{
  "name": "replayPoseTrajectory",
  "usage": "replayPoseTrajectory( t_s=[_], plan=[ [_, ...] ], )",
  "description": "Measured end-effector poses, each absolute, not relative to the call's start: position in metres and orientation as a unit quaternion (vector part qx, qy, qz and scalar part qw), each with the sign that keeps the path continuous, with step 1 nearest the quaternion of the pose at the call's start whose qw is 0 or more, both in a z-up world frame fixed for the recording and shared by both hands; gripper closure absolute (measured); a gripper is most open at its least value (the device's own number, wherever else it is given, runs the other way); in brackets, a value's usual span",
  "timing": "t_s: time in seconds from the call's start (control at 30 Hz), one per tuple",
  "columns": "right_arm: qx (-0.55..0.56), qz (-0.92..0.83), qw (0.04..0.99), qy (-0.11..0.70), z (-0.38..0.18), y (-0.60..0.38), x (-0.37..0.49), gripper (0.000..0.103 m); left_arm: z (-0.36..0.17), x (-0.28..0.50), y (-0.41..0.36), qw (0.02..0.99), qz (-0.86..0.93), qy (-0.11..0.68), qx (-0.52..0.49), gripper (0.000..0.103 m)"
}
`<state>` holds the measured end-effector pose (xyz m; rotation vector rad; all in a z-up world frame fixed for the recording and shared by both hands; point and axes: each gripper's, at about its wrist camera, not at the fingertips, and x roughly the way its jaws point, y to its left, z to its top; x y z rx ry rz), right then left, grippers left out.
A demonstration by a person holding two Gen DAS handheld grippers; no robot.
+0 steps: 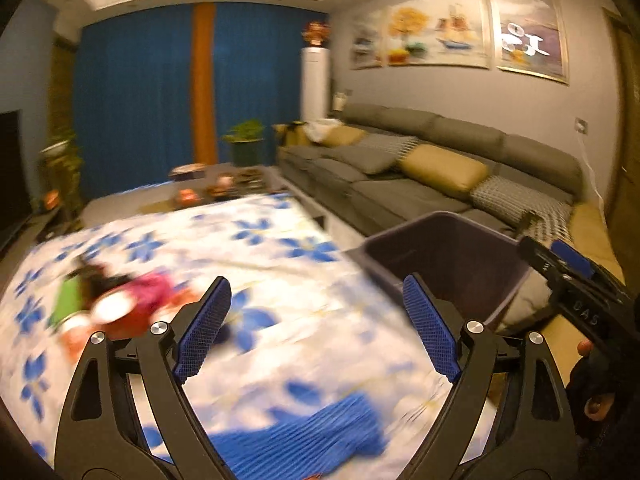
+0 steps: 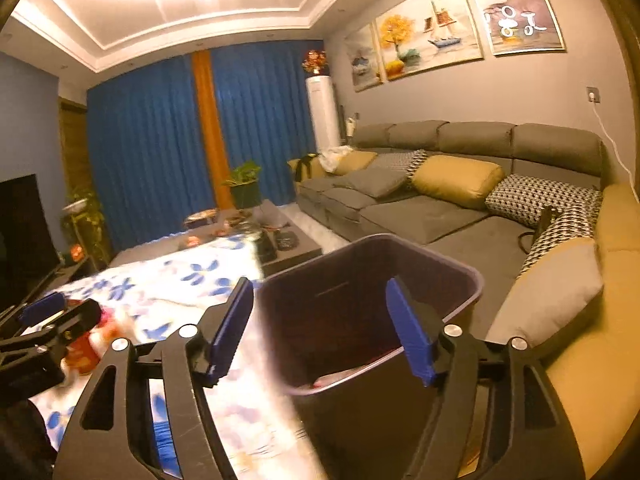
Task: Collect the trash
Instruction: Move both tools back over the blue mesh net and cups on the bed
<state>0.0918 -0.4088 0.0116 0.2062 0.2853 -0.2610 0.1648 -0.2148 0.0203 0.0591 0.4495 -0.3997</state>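
Both tongs [image 1: 316, 296] [image 2: 320, 300] empty, agape.

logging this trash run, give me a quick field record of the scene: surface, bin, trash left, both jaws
surface: table under a floral cloth
bin: dark bin at the table's right edge, beside the grey sofa
trash left: blurred pile of wrappers on the cloth, left side
left gripper: jaws open, empty, over the cloth
right gripper: jaws open, empty, over the bin
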Motion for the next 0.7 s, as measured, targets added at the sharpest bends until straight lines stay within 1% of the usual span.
replayPoseTrajectory(
  t_s=[0.1, 0.3, 0.5, 0.7],
  plan=[
    [0.096, -0.099, 0.979, 0.149, 0.01, -0.382, 0.085, 0.03, 0.022, 0.148, -0.178, 0.962, -0.16, 0.22, 0.009, 0.017],
    [0.059, -0.031, 0.977, 0.2, -0.012, -0.317, 0.083, 0.029, 0.019, 0.113, -0.102, 0.975, -0.068, 0.209, -0.02, 0.017],
    [0.033, -0.01, 0.967, 0.251, -0.036, -0.269, 0.091, 0.029, 0.012, 0.092, -0.055, 0.978, -0.022, 0.205, -0.036, 0.017],
    [0.028, -0.012, 0.957, 0.288, -0.056, -0.248, 0.105, 0.029, 0.01, 0.08, -0.018, 0.979, -0.009, 0.198, -0.055, 0.017]
  ],
)
